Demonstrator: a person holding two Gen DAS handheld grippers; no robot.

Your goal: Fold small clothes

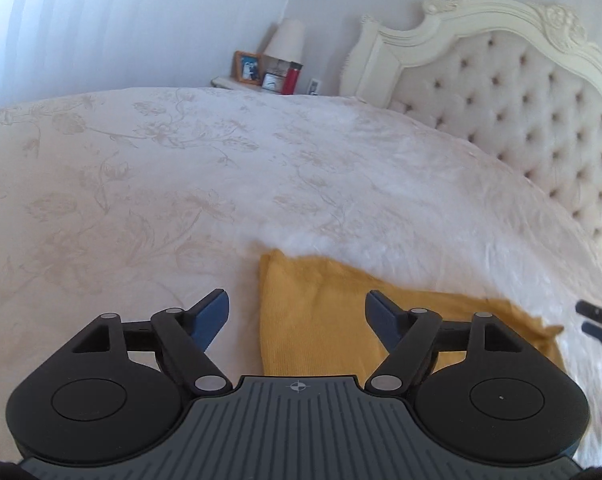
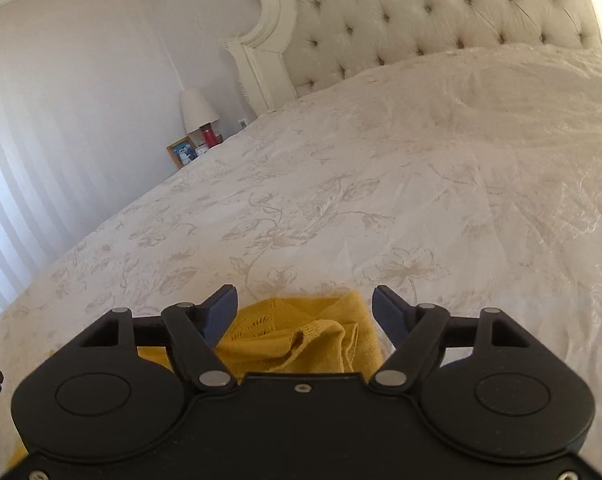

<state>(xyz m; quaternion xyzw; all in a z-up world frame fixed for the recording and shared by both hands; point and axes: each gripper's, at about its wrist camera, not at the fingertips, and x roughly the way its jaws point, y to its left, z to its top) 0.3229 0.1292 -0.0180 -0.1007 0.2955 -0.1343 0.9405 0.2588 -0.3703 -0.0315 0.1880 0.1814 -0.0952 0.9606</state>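
A mustard-yellow knitted garment (image 1: 321,312) lies flat on the white floral bedspread (image 1: 181,168). In the left wrist view my left gripper (image 1: 297,314) hovers just over the garment's left edge, jaws wide apart, nothing pressed between the blue pads. The right wrist view has my right gripper (image 2: 304,312) open above the garment's (image 2: 301,336) other end, where a rumpled fold of knit lies between the fingers without being pinched. The right gripper's tips (image 1: 597,322) also peek in at the right edge of the left wrist view.
A tufted cream headboard (image 1: 521,112) rises at the bed's far end. Beside it a nightstand holds a lamp (image 1: 285,40), a framed photo (image 1: 247,66) and a red bottle (image 1: 291,78). Bare bedspread (image 2: 381,200) stretches beyond the garment. Vertical blinds (image 2: 17,184) line the left wall.
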